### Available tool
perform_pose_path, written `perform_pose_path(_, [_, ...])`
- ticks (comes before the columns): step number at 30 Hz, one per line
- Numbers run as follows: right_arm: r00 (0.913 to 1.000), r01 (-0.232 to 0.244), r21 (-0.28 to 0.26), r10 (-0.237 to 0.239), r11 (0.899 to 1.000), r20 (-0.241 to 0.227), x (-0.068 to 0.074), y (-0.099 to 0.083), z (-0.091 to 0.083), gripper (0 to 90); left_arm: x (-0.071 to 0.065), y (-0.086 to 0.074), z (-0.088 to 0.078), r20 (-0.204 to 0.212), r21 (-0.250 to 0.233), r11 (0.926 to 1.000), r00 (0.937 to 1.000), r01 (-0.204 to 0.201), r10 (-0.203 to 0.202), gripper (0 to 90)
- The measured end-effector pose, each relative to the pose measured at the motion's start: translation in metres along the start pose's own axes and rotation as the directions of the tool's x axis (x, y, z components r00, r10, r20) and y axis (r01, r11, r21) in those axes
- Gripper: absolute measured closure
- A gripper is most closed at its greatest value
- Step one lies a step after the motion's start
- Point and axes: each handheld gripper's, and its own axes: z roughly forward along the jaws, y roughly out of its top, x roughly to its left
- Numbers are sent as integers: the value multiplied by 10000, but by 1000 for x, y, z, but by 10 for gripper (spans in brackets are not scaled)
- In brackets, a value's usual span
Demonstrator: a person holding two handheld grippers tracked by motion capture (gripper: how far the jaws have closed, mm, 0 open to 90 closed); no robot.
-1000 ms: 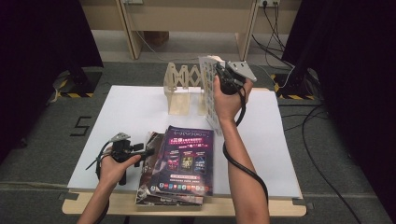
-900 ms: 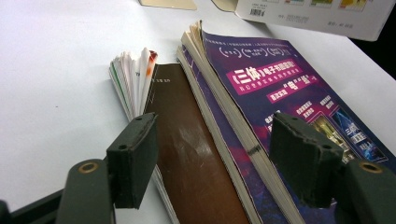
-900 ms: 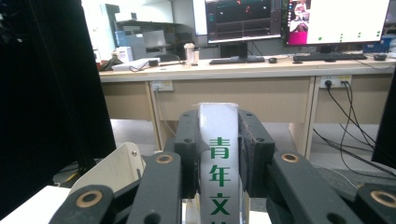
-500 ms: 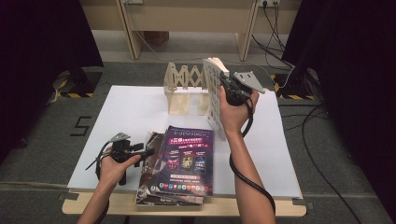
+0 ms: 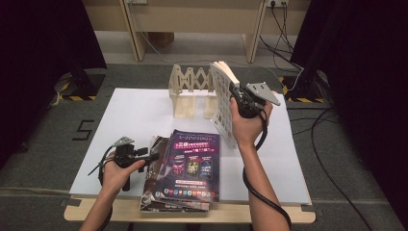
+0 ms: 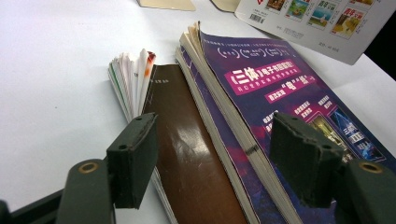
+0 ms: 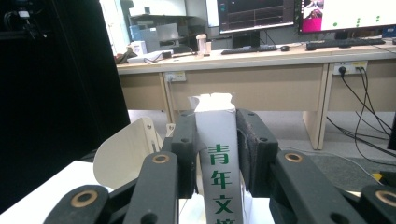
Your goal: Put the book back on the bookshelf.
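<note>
Right gripper view (image 7: 215, 154) reveals, seemingly clamped, magazine (image 7: 217, 158) spine.

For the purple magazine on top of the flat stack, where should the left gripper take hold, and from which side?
Grip the purple magazine at its page-edge side facing the left gripper, coming in level from the person's left. That edge overhangs the brown book beneath, leaving a lip for one jaw to slide under. The jaws already stand open beside it; probably lift only the top copy.
</note>
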Motion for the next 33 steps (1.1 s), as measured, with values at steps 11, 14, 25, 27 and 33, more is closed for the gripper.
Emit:
perform_pose_path(11, [9997, 206, 311, -210, 9993, 114, -4, -7, -13, 687, -1, 0, 0, 16, 15, 10000, 10000, -5, 5, 321])
perform_pose_path(14, [9992, 305, 478, -318, 9984, 258, -8, -10, -13, 679, -1, 0, 0, 21, 11, 10000, 10000, 13, -13, 321])
perform_pose_path(25, [9995, 92, 1155, -126, 9933, 288, -22, -8, -11, 669, -1, -1, 2, 21, 72, 10000, 10000, -12, 12, 321])
perform_pose_path(27, [9998, 41, 1311, -63, 9914, 165, -23, -9, -9, 653, -1, -1, 2, 3, 75, 10000, 10000, -12, 12, 321])
perform_pose_path(33, [10000, 20, 1724, -14, 9850, -38, -25, -14, -3, 627, -1, -1, 2, 18, 75, 10000, 10000, 9, -9, 321])
